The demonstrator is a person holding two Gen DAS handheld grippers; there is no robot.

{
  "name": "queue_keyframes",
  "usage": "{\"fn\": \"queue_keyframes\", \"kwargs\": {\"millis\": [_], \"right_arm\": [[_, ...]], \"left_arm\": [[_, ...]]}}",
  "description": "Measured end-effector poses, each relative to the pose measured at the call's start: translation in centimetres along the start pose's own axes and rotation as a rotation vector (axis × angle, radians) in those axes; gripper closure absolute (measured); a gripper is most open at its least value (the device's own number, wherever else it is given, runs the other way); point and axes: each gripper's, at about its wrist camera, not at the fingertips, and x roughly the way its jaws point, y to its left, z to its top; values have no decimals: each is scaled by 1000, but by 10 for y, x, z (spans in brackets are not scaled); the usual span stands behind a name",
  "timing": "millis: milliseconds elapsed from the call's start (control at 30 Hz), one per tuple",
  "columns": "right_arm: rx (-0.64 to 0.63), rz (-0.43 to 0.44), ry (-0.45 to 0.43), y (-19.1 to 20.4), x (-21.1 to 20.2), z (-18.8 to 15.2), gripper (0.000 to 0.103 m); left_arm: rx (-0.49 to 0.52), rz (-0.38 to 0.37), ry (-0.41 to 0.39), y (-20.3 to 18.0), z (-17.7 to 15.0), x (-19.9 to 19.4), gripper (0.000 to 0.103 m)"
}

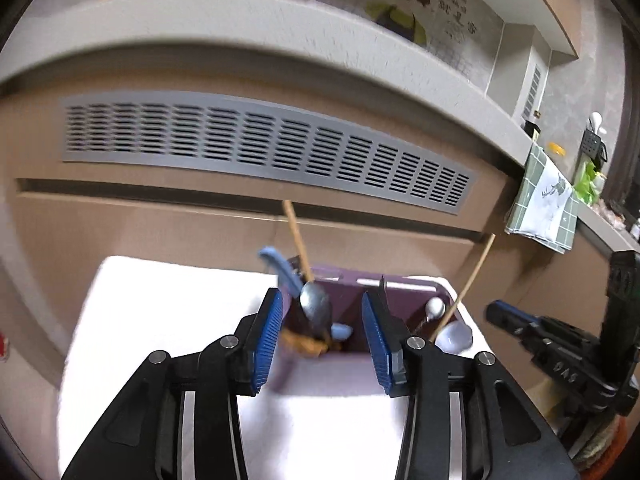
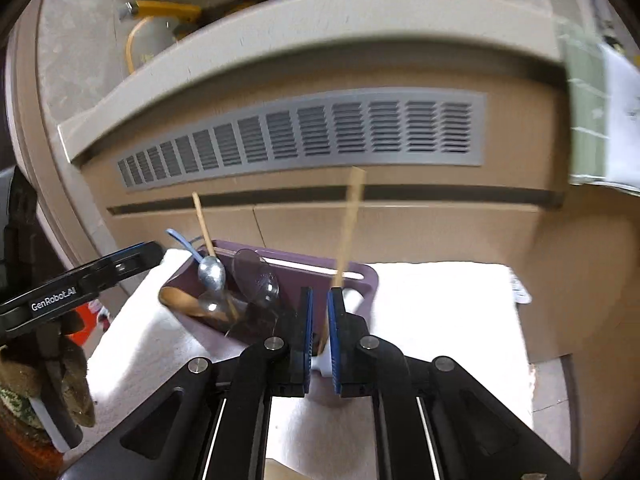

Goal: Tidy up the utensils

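Utensils stand in my purple plastic caddy (image 2: 288,276) on the white towel (image 2: 440,312): wooden sticks, a metal spoon (image 1: 316,304), a blue-handled piece, a white spoon (image 1: 434,308). My left gripper (image 1: 322,336) gapes wide over it, empty. My right gripper (image 2: 319,320) is narrowly parted around a thin wooden stick (image 2: 350,224); grip unclear.

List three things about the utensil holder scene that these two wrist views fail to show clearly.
- Left wrist view: the purple utensil holder has its lower compartments hidden by the left gripper.
- Right wrist view: the chopstick has its lower end lost between the right gripper pads.
- Right wrist view: the hanging cloth is motion-blurred and cut by the edge.
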Motion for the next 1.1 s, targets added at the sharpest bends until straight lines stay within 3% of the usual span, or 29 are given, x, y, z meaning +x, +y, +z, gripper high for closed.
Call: {"fn": "queue_keyframes", "kwargs": {"millis": [200,300,400,533,667,1100], "right_arm": [[-74,-21,-84,27,-70,-47,94],[-93,-6,-120,47,-102,-70,91],[-78,34,-142,62,-132,-100,81],[-87,37,-145,77,-160,-134,80],[-86,23,-135,83,-171,-153,80],[-97,22,-121,86,-176,-164,80]], "left_arm": [[32,98,-71,-17,-61,-85,60],[57,143,-70,-32,-98,-121,60],[98,169,-66,-49,-126,-145,60],[116,236,-46,-61,-154,-169,60],[127,248,-29,-70,-171,-178,60],[116,252,-7,-72,-174,-178,60]]}}
